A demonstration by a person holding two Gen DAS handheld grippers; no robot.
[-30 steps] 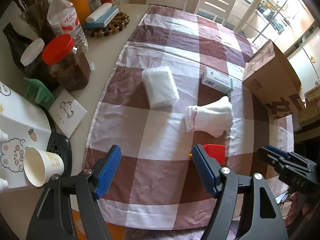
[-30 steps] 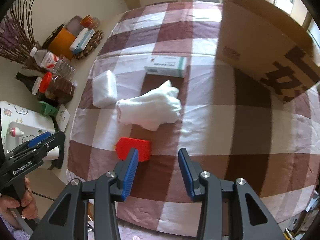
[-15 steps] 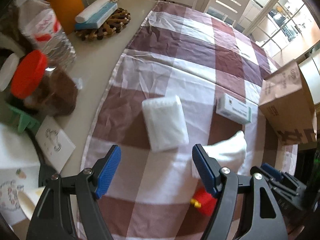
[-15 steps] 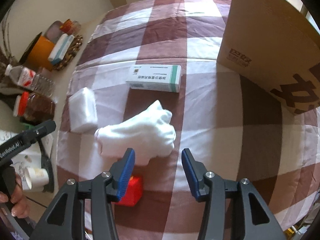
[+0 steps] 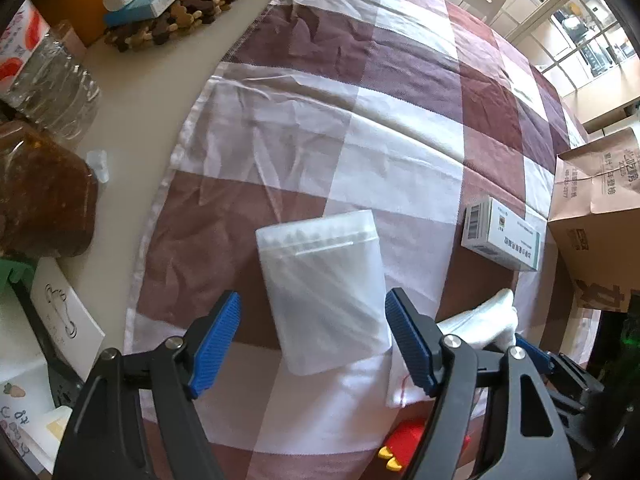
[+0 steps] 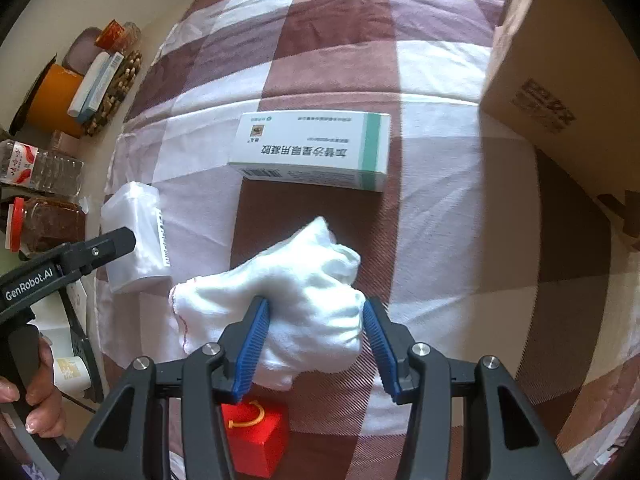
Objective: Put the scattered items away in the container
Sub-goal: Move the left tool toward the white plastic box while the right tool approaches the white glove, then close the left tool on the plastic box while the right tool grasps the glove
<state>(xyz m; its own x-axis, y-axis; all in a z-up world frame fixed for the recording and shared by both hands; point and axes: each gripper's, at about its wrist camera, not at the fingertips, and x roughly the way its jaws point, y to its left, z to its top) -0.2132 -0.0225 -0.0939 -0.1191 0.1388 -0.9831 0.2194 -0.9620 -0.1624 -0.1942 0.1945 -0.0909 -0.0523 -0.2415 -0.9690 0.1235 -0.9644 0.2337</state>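
On the brown and white checked cloth lies a translucent swab box point(image 5: 324, 292). My left gripper point(image 5: 312, 344) points down over its near end, open, with the box between the blue pads and a gap on each side. A crumpled white cloth point(image 6: 304, 300) sits between the pads of my right gripper point(image 6: 316, 344), which is open; its left pad brushes the fabric. A white and green medicine box point(image 6: 312, 152) lies beyond the cloth. A red block point(image 6: 256, 440) is half hidden under the right gripper. The cardboard box point(image 6: 560, 80) stands at the right.
Beside the checked cloth at the left stand a red-lidded jar point(image 6: 44, 224), a water bottle point(image 6: 40, 168), an orange container point(image 6: 56, 96) and a wooden trivet point(image 5: 176, 12) with packets on it. A person's hand point(image 6: 36, 396) holds the left tool near a paper cup point(image 6: 72, 372).
Both grippers have come down and forward over the table. The left now straddles the swab box and the right straddles the white cloth. The right jaws have widened a little.
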